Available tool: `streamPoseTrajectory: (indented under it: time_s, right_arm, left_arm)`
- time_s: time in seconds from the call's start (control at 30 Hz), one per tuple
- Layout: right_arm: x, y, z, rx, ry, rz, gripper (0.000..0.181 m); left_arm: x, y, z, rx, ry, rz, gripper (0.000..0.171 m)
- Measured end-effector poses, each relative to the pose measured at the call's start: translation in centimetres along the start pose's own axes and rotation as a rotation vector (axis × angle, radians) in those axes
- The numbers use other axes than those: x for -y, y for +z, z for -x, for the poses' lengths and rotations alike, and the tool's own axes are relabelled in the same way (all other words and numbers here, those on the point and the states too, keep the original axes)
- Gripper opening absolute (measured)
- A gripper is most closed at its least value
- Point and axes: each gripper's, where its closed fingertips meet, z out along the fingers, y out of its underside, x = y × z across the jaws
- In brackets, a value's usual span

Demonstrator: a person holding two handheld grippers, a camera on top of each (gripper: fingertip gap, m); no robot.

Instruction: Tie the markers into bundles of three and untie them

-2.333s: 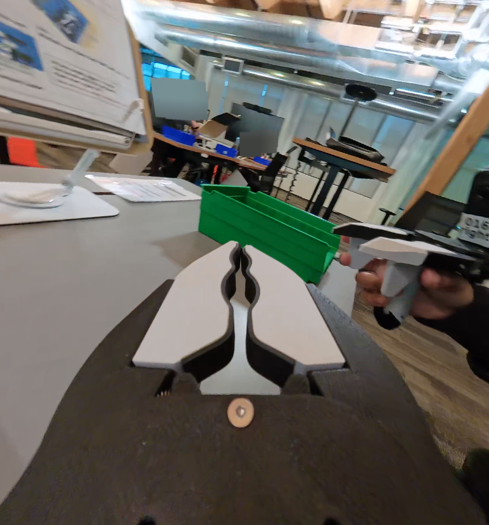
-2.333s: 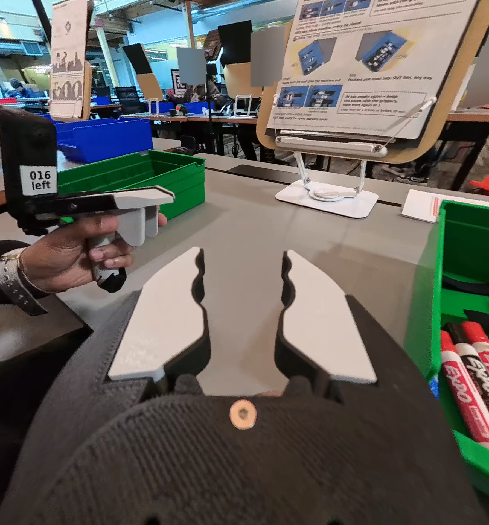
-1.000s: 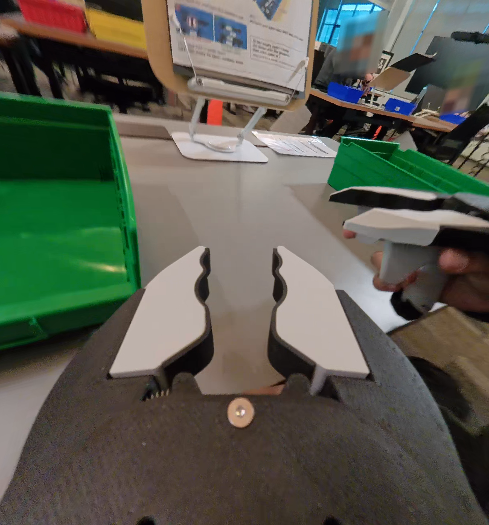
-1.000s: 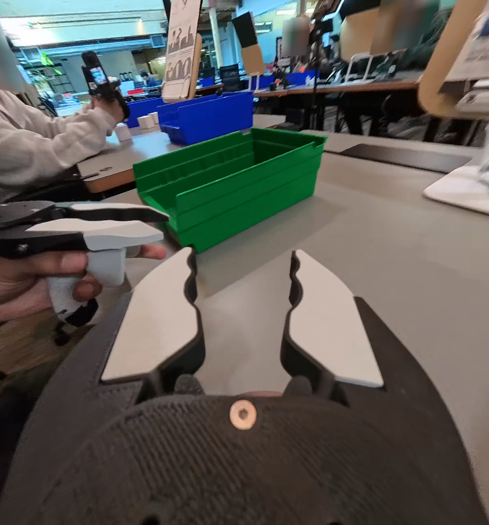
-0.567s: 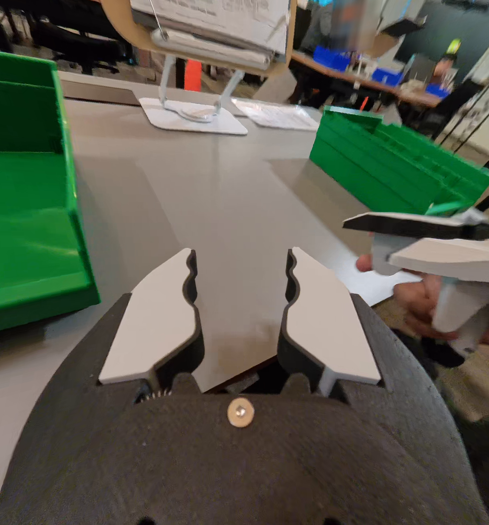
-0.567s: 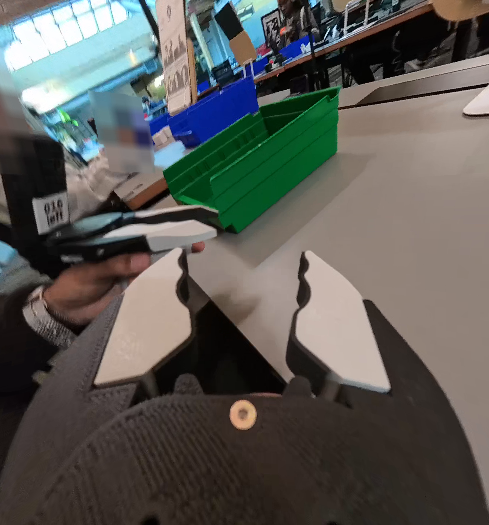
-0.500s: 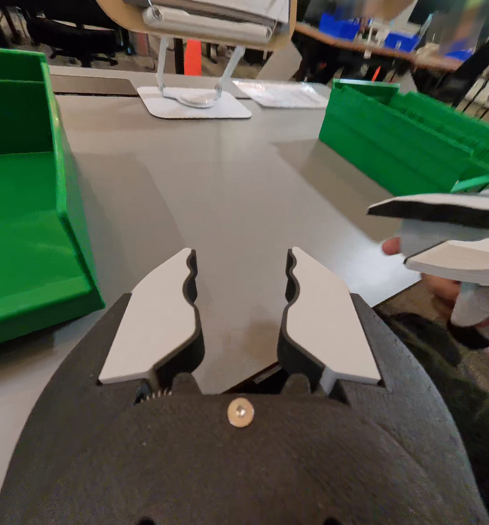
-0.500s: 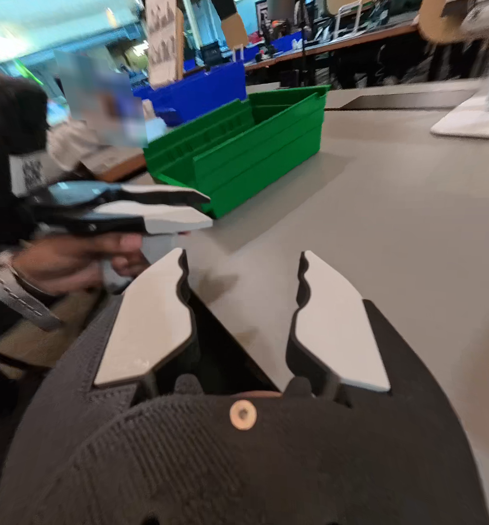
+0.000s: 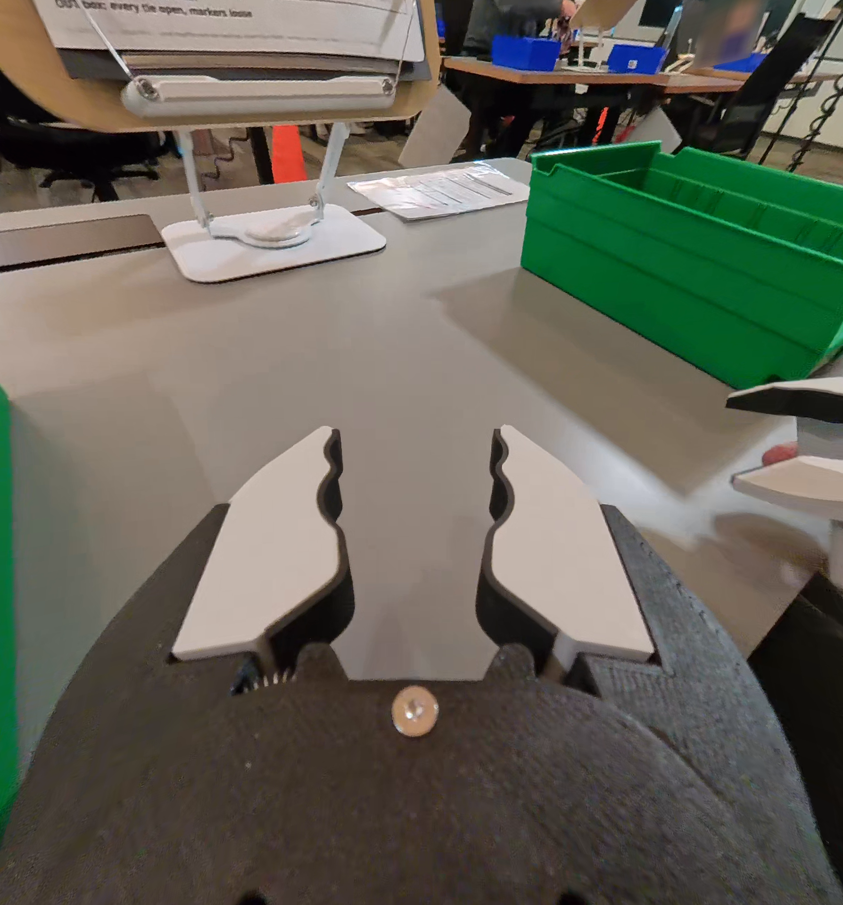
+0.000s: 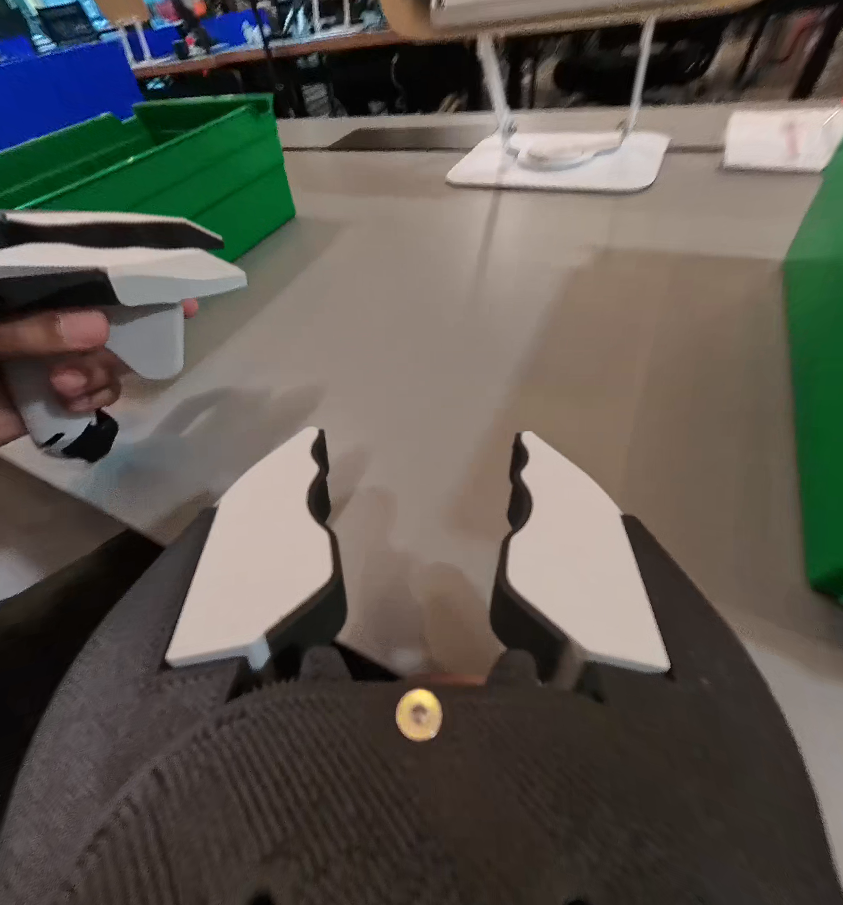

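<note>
Grey tabletop [image 9: 312, 352] lay bare beneath both tools. The left gripper [image 9: 415, 436] hung above it with its fingers spread and nothing between them; the right gripper [image 10: 418, 438] was likewise parted and empty, held level with the first, apparently so that each pointed across the desk. A hand [image 10: 27, 372] clasped the left tool's grey handle. One green bin [image 9: 694, 274] stood to the right, well apart from the fingers, and another green bin [image 10: 130, 161] to the left. Beyond, a white document stand [image 9: 272, 240] bore a printed sheet, beside a laminated sheet [image 9: 439, 188].
</note>
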Motion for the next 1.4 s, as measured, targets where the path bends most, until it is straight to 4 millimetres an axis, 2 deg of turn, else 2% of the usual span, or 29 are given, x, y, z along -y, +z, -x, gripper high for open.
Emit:
streamPoseTrajectory:
  time_s: [0.07,0.13,0.23,0.33,0.4,0.5,0.6,0.7,0.87,0.97,1.03,1.17,1.27,1.4]
  right_arm:
    - [1.2,0.5,-0.2,-0.047,0.012,-0.057,0.07]
    - [1.9,1.0,-0.3,-0.054,0.119,-0.097,0.069]
    - [3.3,1.9,-0.3,0.005,0.255,-0.137,0.069]
    - [5.7,3.1,-1.0,0.068,0.285,-0.127,0.073]
    - [6.5,3.3,-0.5,0.127,0.306,-0.131,0.075]
    - [4.8,3.8,-0.1,0.138,0.228,-0.101,0.072]
    - [4.2,5.1,-0.9,0.105,0.217,-0.117,0.066]
    - [4.9,6.3,-0.5,0.159,0.287,-0.114,0.069]
    - [6.4,7.1,0.3,0.182,0.269,-0.091,0.074]
    - [7.0,7.0,1.8,0.24,0.276,-0.054,0.077]
    - [7.1,6.7,1.9,0.237,0.255,-0.066,0.075]
    - [6.1,6.8,1.4,0.233,0.144,-0.022,0.073]
    - [6.8,6.3,1.9,0.271,0.137,-0.034,0.072]
    - [6.0,5.6,2.7,0.299,0.129,-0.006,0.072]
  left_arm:
    - [0.5,0.5,-0.3,-0.011,0.001,-0.011,0.058]
    - [0.7,1.1,0.0,0.005,-0.024,-0.026,0.056]
    - [1.0,3.1,-0.2,-0.028,0.012,-0.019,0.056]
    - [1.4,5.1,1.6,0.012,0.084,0.024,0.057]
    - [1.5,5.0,1.7,-0.027,0.011,0.011,0.057]
    - [0.8,3.5,1.4,-0.096,-0.079,0.001,0.056]
    - [0.3,3.1,2.8,-0.051,-0.049,0.018,0.057]
    - [1.3,2.4,3.9,-0.003,-0.125,-0.051,0.054]
    - [3.2,1.6,3.5,-0.069,-0.268,-0.054,0.061]
    - [4.2,1.9,4.3,-0.018,-0.121,-0.061,0.06]
    - [4.0,2.5,5.2,0.041,-0.029,-0.06,0.056]
    - [2.8,3.2,3.5,-0.014,-0.002,-0.014,0.058]
    - [2.8,2.8,2.3,-0.033,0.037,-0.013,0.058]
    - [2.5,2.3,2.6,-0.017,0.093,-0.005,0.057]
